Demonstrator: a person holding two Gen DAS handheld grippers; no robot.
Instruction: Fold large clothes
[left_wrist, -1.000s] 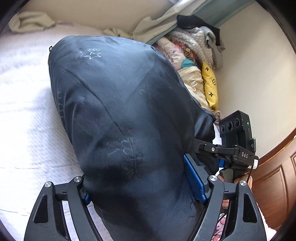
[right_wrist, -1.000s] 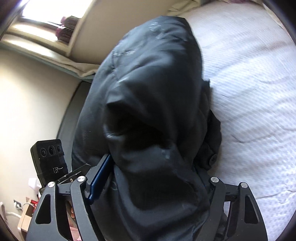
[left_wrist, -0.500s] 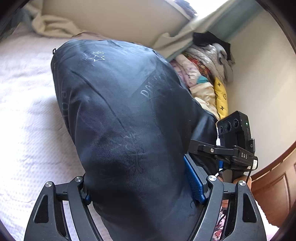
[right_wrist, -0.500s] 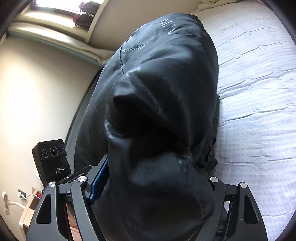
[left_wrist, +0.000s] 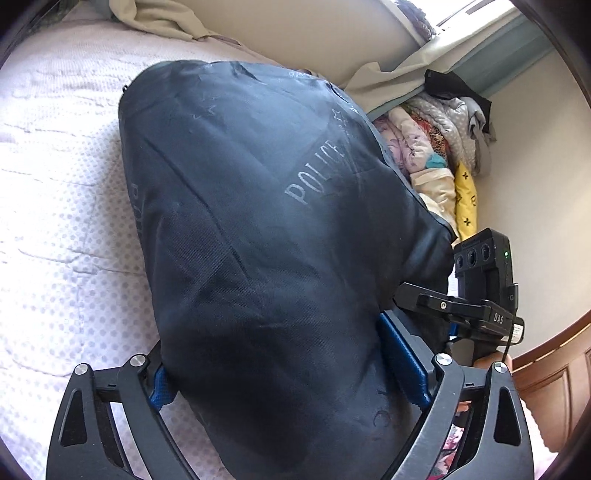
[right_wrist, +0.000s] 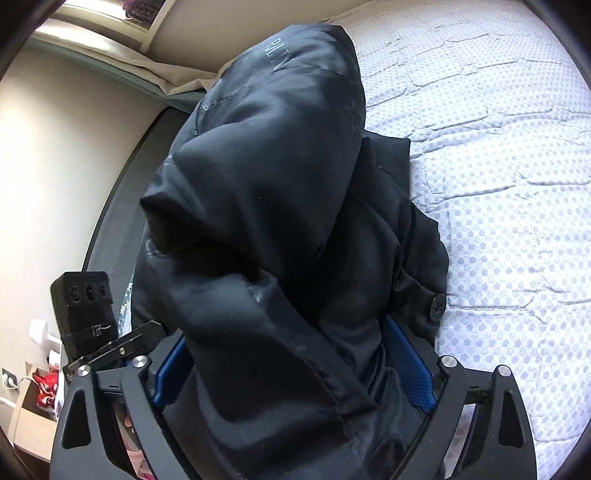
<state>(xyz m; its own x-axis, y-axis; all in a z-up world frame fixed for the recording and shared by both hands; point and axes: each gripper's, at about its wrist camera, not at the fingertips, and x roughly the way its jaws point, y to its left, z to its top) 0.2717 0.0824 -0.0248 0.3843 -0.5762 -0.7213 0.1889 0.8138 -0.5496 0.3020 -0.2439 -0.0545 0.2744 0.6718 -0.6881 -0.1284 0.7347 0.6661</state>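
Note:
A large dark padded jacket (left_wrist: 266, 229) with grey POLICE lettering lies bunched on the white dotted bed cover (left_wrist: 62, 206). Its near end fills the gap of my left gripper (left_wrist: 280, 369), whose jaws are opening; both blue pads (left_wrist: 402, 354) show bare beside the fabric. In the right wrist view the same jacket (right_wrist: 280, 206) is folded over itself, with a button at its right edge. Its near end lies between the jaws of my right gripper (right_wrist: 291, 365), also opening, and a blue pad (right_wrist: 410, 365) stands free of the cloth. Each view shows the other gripper's camera block (left_wrist: 480, 266) beside the jacket.
A pile of colourful clothes (left_wrist: 436, 147) and a yellow cushion (left_wrist: 467, 199) lie against the wall at the bed's far corner. Beige cloth (left_wrist: 162, 22) lies along the headboard. Brown wooden furniture (left_wrist: 554, 369) stands at the right. A box with a red item (right_wrist: 40, 391) sits on the floor.
Both grippers have moved forward and down with the jacket, which now rests on the bed. Both pairs of jaws have widened, baring more of the blue pads. The POLICE lettering has come into view.

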